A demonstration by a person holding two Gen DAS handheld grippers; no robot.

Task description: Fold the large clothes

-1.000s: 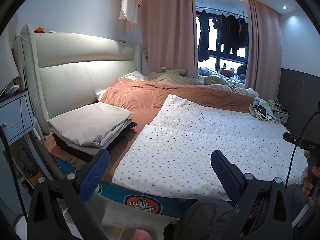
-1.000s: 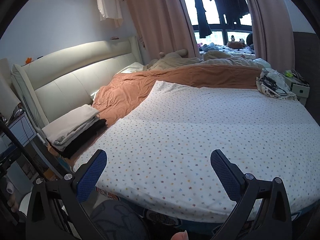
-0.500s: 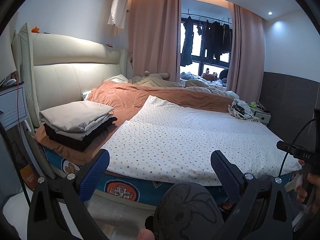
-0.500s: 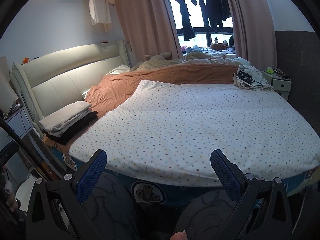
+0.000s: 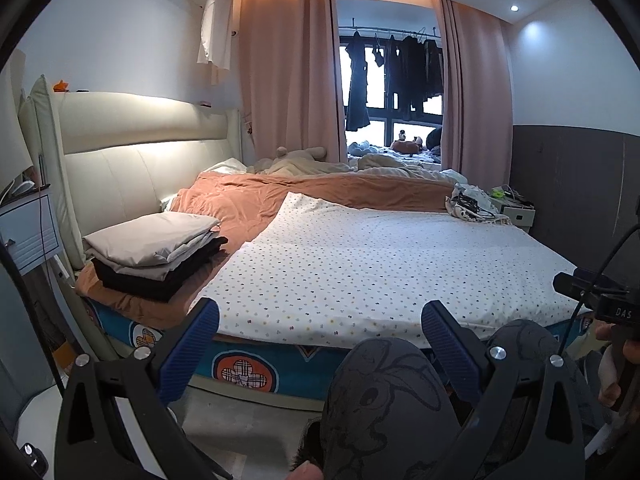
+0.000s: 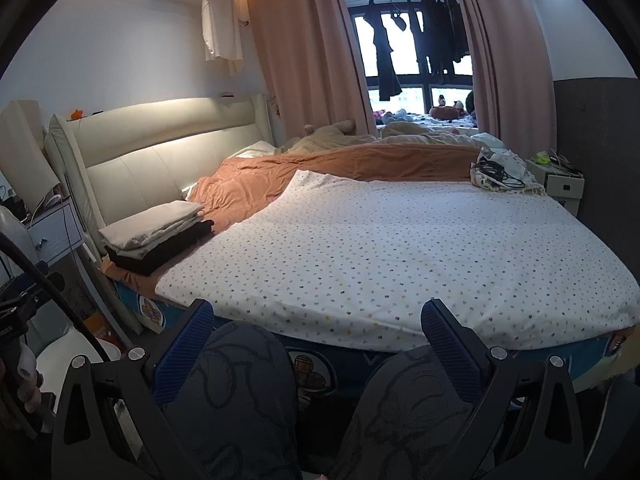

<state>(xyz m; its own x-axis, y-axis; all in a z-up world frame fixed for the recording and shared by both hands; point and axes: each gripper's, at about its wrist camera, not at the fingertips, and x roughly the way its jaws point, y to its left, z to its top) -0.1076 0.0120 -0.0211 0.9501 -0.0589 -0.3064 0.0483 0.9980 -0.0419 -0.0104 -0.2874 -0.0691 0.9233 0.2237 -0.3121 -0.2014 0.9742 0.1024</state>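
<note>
Nearest to us, both tongs hang with their blue-padded fingers spread wide and nothing between them: our left gripper [image 5: 320, 336] sits above a knee in dark patterned trousers [image 5: 384, 408], and our right gripper [image 6: 318, 334] looks down over both knees [image 6: 240, 392]. At the far right edge of the left view we glimpse the hand [image 5: 616, 368] that carries the other tool. Just past the fingertips of both tongs runs the near edge of the bed, with a blue patterned mattress side [image 5: 248, 368] below it. Ahead of the fingers, the white dotted sheet [image 6: 400, 248] lies spread flat over most of the bed, its near hem draped slightly over the edge and apart from both pairs of fingers. Ahead and to the left of the tongs, a stack of folded clothes [image 5: 156, 252], pale on top and black beneath, rests on an orange cover [image 5: 248, 204] beside the cream headboard [image 5: 132, 152]. Far ahead to the right, a bundle of cables and cloth [image 6: 500, 170] sits at the sheet's far corner. Beyond that, pink curtains [image 5: 292, 80] frame a window hung with dark garments [image 5: 396, 68].
</note>
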